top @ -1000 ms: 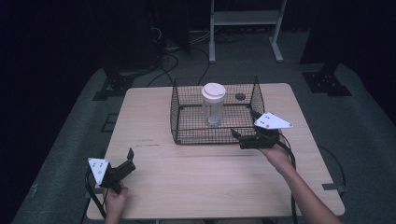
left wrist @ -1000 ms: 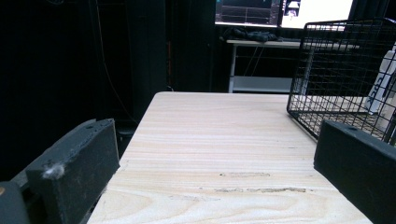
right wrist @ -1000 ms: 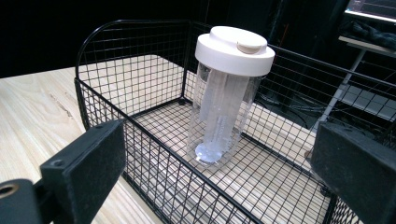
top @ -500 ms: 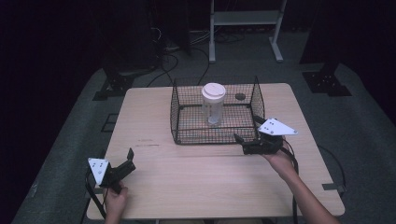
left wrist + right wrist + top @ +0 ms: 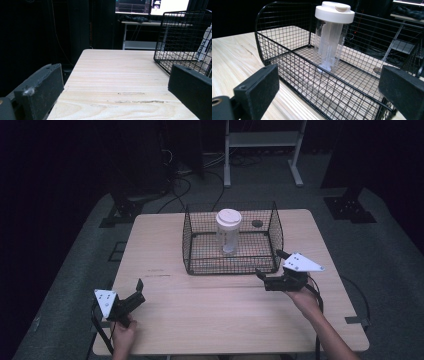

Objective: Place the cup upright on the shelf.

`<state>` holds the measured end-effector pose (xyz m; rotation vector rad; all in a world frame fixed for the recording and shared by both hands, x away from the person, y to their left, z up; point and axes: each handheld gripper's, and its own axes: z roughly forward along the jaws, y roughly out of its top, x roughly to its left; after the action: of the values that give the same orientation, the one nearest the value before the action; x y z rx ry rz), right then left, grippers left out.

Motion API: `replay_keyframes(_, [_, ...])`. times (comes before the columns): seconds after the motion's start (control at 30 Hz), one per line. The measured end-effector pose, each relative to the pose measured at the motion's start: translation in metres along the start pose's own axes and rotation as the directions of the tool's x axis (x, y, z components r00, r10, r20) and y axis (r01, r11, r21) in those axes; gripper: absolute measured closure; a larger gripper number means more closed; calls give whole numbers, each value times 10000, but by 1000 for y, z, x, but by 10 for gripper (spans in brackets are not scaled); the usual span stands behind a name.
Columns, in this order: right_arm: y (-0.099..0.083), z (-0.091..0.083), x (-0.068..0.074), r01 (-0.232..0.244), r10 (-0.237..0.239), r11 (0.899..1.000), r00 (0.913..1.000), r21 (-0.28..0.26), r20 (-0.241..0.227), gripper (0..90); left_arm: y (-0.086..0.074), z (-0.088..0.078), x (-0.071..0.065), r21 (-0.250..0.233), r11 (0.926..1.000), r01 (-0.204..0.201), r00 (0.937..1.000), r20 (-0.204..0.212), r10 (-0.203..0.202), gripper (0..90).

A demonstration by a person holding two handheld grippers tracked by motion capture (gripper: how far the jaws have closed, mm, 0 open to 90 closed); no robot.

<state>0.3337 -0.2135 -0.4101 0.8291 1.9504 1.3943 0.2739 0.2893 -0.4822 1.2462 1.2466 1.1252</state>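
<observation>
A black wire basket (image 5: 230,269) stands on the far middle of the wooden table (image 5: 210,320). Inside it a clear bottle (image 5: 228,232) with a white lid stands upright. My right gripper (image 5: 268,263) is open by the basket's near right corner, outside the wire. In the right gripper view its gripper (image 5: 329,95) faces the basket wall (image 5: 287,47), with the bottle (image 5: 332,37) beyond and nothing between the jaws. My left gripper (image 5: 140,291) is open at the table's near left corner. The left gripper view shows that gripper (image 5: 115,92) over bare wood, with the basket (image 5: 180,32) at the far right.
A small dark round thing (image 5: 257,223) lies on the table just behind the basket. Beyond the table are a white-legged stand (image 5: 260,140), floor cables (image 5: 175,175) and dark equipment bases. Lit screens (image 5: 150,6) show in the left gripper view.
My right gripper has drawn back a little from the basket, toward the near right. The left gripper, the basket and the bottle have not moved.
</observation>
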Motion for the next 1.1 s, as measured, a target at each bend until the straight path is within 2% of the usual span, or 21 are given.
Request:
replay_keyframes(0.6, [-23, -17, 0, -139, 137, 9999, 9995, 53, 300, 26, 0, 0, 0, 8, 10000, -47, 10000, -1, 47, 0])
replay_keyframes(1.1, [-43, -38, -2, -264, 258, 9996, 9977, 89, 628, 27, 0, 0, -1, 9, 10000, -71, 10000, -11, 71, 0])
